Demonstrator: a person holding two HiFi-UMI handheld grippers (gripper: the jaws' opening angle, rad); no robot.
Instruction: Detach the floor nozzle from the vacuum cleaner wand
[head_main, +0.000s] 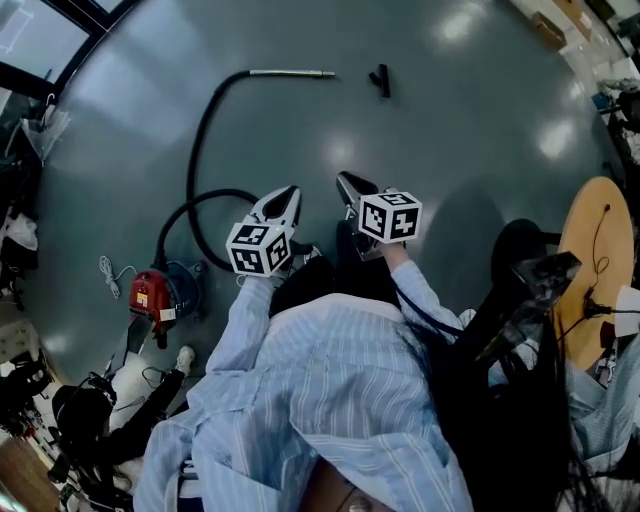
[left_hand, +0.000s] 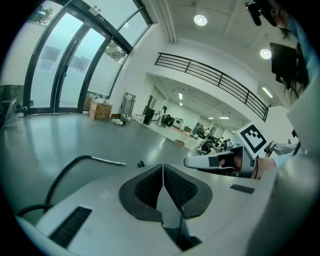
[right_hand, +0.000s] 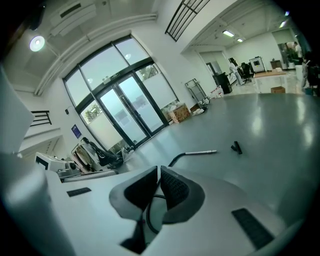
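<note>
Left gripper (head_main: 288, 192) beside right gripper (head_main: 347, 181), wand (head_main: 292, 72) and floor nozzle (head_main: 381, 80) lying apart (already separated), red vacuum cleaner (head_main: 152, 292) at left

The grey floor (head_main: 450, 120) is smooth and shiny and reflects the round ceiling lights (left_hand: 200, 20). Tall glass doors (right_hand: 122, 112) stand in a white wall (left_hand: 145, 55). A dark railing (left_hand: 210, 75) runs higher up, and a cardboard box (left_hand: 101, 109) sits near the doors.

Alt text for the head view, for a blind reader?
Seen from above, a person in a pale striped shirt holds the left gripper and right gripper, both shut and empty, over a grey floor. Ahead lies a black hose ending in a metal wand, with a small black nozzle apart from its tip; a red vacuum cleaner sits left.
</note>
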